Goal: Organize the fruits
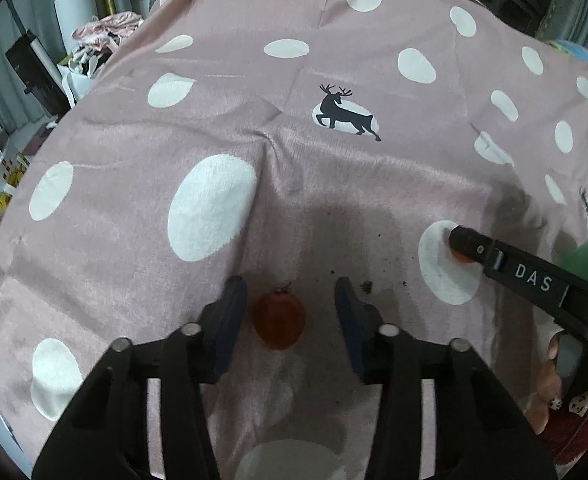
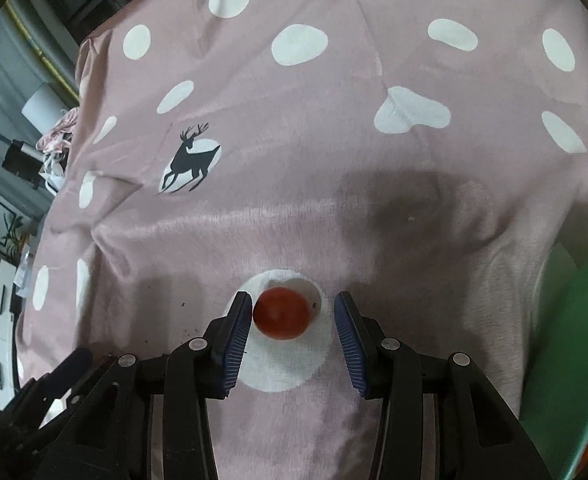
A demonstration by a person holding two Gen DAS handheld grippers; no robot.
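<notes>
Both my wrist cams look steeply down along their fingers, close over the pink dotted cloth (image 1: 333,200). Views overlap: deer print (image 1: 347,114) in both (right fingers (image 1: 469,246) visible in left cam).

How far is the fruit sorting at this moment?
Nothing looks sorted yet. Each tool brackets a fruit on the cloth, ungripped: the left tool a red fruit, the right tool a second red fruit. Left: grip both and move them, perhaps to the green bowl.
</notes>
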